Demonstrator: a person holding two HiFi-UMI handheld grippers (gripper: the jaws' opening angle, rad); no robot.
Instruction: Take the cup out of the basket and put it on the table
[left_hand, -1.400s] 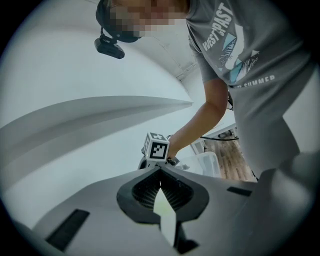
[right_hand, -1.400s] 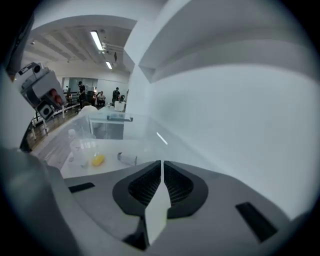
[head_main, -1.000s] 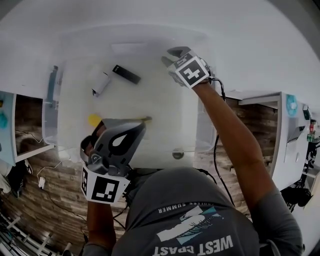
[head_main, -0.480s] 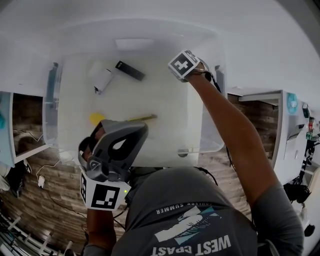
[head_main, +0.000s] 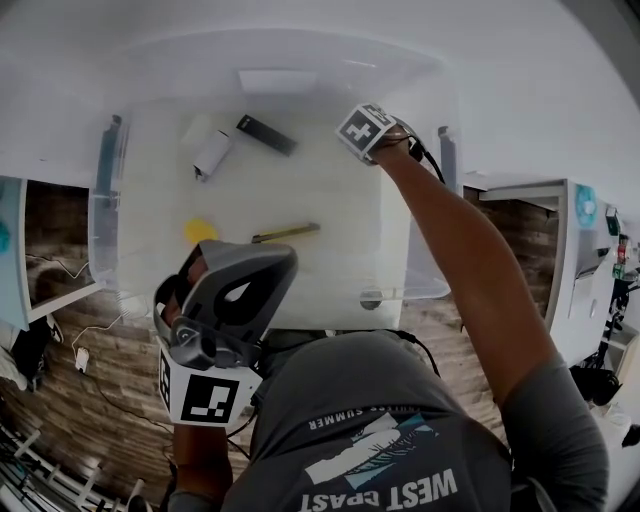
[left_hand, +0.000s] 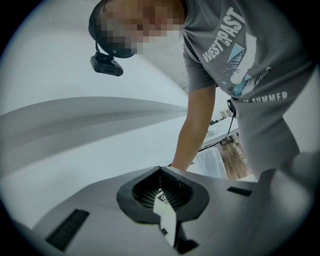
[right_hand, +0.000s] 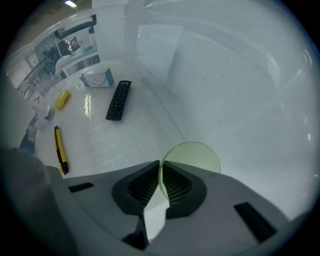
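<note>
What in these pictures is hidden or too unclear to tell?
1. Head view: the right gripper, whose jaws have just been closing on the rim of the pale green translucent cup, covers it.
2. Right gripper view: its jaws hide the cup's lower part.
3. Head view: the small white object in the clear plastic basket is too blurred to name.

A lab-like workroom, judging by the white tables (head_main: 560, 80), wood-plank floor (head_main: 55, 235) and loose cables (head_main: 103, 328) underfoot.
</note>
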